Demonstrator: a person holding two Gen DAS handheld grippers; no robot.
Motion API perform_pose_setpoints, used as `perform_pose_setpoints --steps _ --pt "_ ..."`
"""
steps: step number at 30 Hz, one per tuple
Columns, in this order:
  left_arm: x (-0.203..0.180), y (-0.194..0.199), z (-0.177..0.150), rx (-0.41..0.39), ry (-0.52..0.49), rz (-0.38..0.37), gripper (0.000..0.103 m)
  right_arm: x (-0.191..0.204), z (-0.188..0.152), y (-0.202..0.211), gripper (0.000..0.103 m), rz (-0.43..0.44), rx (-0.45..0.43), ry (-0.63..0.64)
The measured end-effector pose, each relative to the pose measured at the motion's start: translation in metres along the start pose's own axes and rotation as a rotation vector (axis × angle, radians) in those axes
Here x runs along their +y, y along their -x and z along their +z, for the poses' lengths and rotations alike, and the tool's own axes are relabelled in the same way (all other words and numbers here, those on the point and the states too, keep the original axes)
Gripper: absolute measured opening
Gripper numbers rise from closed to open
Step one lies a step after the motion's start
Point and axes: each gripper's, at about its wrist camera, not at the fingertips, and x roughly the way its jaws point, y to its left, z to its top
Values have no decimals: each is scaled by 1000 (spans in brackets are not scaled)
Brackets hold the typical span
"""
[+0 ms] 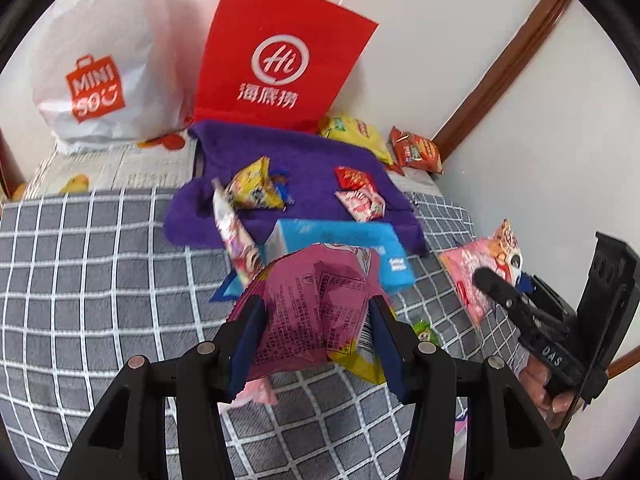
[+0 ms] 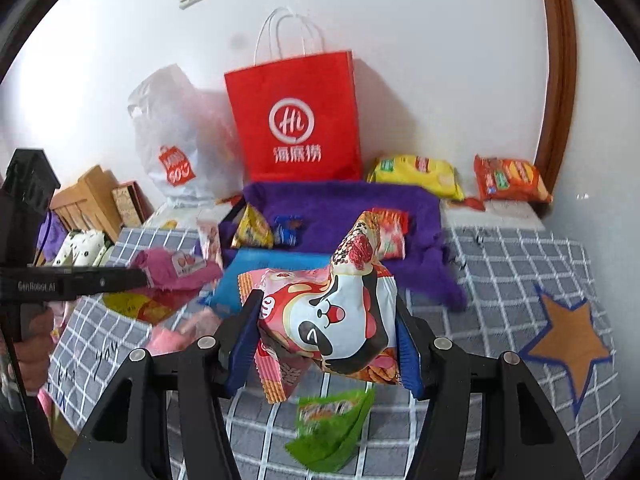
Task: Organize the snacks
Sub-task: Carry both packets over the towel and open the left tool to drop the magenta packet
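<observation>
The left tongs [image 1: 316, 320] are clamped on a pink snack bag [image 1: 312, 312], held above the grey checked bed cover [image 1: 100, 260], with the blue box [image 1: 352, 248] just beyond at 12 o'clock. The right tongs [image 2: 326, 332] grip a panda-print snack bag [image 2: 340, 316] between their blue pads; a green packet [image 2: 332, 428] lies on the cover below at 6 o'clock. Farther off at 12 o'clock, small packets sit on a purple towel [image 2: 340, 200] before a red paper bag [image 2: 296, 120].
</observation>
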Motion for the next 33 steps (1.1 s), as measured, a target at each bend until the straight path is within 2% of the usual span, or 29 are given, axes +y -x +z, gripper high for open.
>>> perform_pose_setpoints --steps 7,18,26,33 --pt "-9 -6 22 -14 -30 11 51 -8 33 -11 59 -22 -34 -27" --pt "-13 -24 67 -38 -61 10 51 -30 70 -50 59 -52 -26 -76" --pt "-13 -42 105 -66 -96 35 51 -33 108 -79 59 -64 -48 -53" --pt "2 -68 135 -80 -94 109 51 -38 133 -123 59 -76 -30 -37"
